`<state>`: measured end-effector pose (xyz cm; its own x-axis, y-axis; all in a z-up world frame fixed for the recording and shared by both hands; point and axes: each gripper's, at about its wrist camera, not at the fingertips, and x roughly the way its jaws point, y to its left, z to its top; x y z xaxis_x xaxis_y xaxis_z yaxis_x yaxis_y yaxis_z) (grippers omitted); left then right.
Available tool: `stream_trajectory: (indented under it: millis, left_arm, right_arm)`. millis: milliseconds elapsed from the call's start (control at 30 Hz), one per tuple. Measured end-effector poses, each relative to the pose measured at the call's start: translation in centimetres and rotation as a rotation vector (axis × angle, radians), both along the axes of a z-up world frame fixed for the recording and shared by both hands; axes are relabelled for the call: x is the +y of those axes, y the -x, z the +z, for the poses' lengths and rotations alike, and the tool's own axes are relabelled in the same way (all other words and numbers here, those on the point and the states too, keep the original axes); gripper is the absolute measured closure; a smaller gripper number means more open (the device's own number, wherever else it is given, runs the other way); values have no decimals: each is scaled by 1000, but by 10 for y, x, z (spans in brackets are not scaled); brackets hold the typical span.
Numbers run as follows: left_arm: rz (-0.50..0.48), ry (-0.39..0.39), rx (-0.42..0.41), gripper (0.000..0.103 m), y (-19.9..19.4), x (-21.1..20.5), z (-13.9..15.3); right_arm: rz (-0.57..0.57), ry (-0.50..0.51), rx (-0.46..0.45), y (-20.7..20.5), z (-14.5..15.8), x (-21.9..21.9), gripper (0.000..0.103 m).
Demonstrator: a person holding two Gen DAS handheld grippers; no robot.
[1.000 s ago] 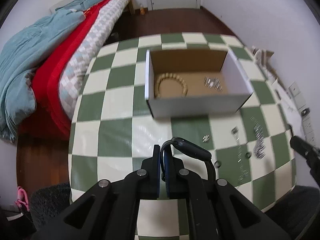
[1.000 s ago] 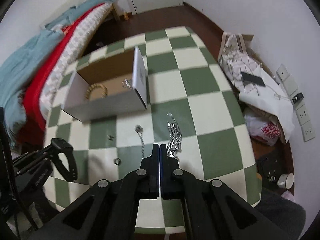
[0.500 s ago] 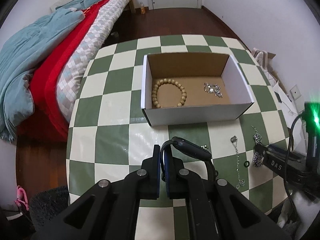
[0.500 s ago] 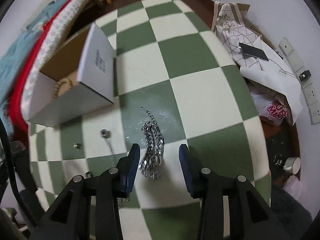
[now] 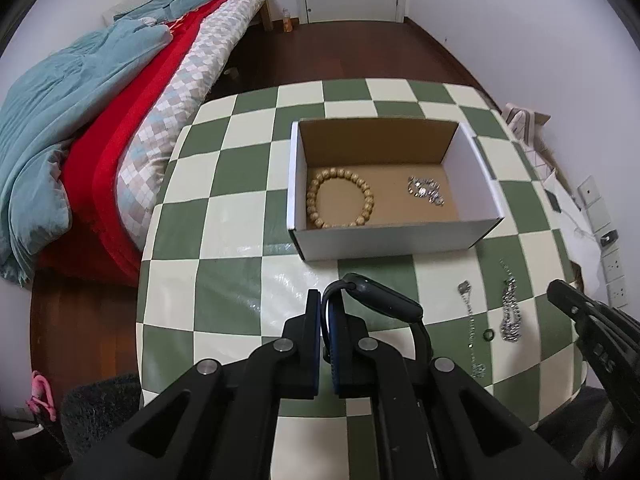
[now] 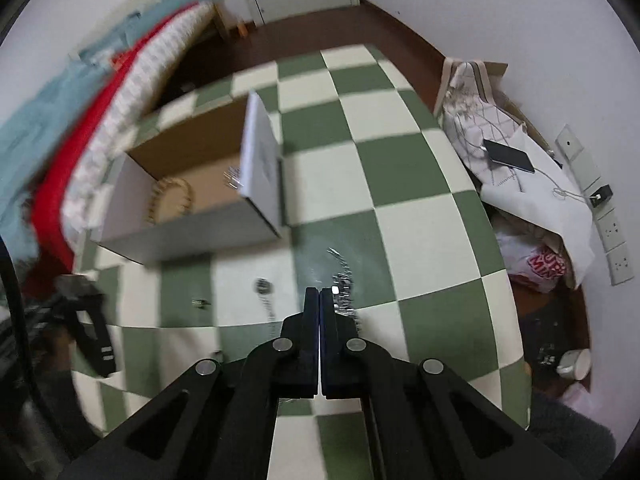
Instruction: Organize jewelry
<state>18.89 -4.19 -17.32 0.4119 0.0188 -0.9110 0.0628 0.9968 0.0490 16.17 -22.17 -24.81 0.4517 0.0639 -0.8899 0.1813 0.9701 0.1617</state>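
— On the checkered desk (image 5: 224,208), what sits ahead of the left tongs (image 5: 325,312)?

— An open cardboard box (image 5: 396,240) with white outer walls, just beyond the fingertips. Inside lie a wooden bead bracelet (image 5: 340,202) on the left and a small silver piece (image 5: 425,191) on the right, well apart from each other.

— And what do the left tongs carry?

— They are clamped on the strap of a black watch (image 5: 380,300), whose face arches up and to the right of the fingers, above the desk and short of the box's near wall.

— What lies loose on the desk?

— To the right of the watch, a thin pendant chain (image 5: 468,320), a small dark ring (image 5: 488,334) and a heaped silver chain (image 5: 511,312) beside it. In the right wrist view a tiny stud (image 6: 201,302) also shows, left of the pendant.

— Where are the right tongs (image 6: 320,300)?

— Their fingers are pressed together with no visible gap, tips right at the heaped silver chain. That view is blurred, so I cannot tell whether any links are pinched between them. From the left wrist view only a black part of that tool shows at the right edge.

— Anything crowding the desk?

— A bed (image 5: 120,120) with a red cover and a blue quilt runs along the left, close to the desk edge. On the right, against the wall, a white bag (image 6: 480,136) with a phone (image 6: 508,156) on it, and wall sockets (image 6: 616,232) behind.
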Motion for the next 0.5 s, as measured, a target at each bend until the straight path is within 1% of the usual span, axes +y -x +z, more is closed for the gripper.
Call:
stream_trajectory:
  millis: [100, 167, 200, 233, 300, 333, 367, 433, 467, 500]
  left_arm:
    - [0, 8, -14, 102, 0, 0, 8]
    - [1, 6, -16, 102, -1, 1, 8]
    - [2, 5, -14, 102, -1, 1, 7]
    - [3, 5, -10, 102, -2, 2, 6]
    - [3, 0, 3, 102, -3, 3, 1]
    - [2, -4, 7, 102, -3, 3, -1]
    - [1, -11, 13, 102, -3, 4, -4]
    - [5, -14, 24, 102, -4, 6, -9]
    - [8, -14, 27, 102, -4, 6, -11]
    - [10, -13, 31, 102, -5, 6, -12]
  right_arm:
    - [1, -38, -25, 3, 12, -2, 103]
    - [-10, -99, -21, 0, 7, -7, 103]
    - [-11, -148, 26, -6, -5, -11, 103]
    - [-24, -170, 83, -9, -20, -15, 101]
    - [-13, -140, 179, -15, -46, -18, 82]
    - [-7, -116, 206, -18, -55, -18, 56]
    - [10, -90, 246, -23, -66, -15, 47]
    - [37, -22, 317, -29, -80, -7, 48]
    - [50, 19, 316, -31, -78, -2, 62]
    - [72, 91, 337, -34, -78, 6, 69]
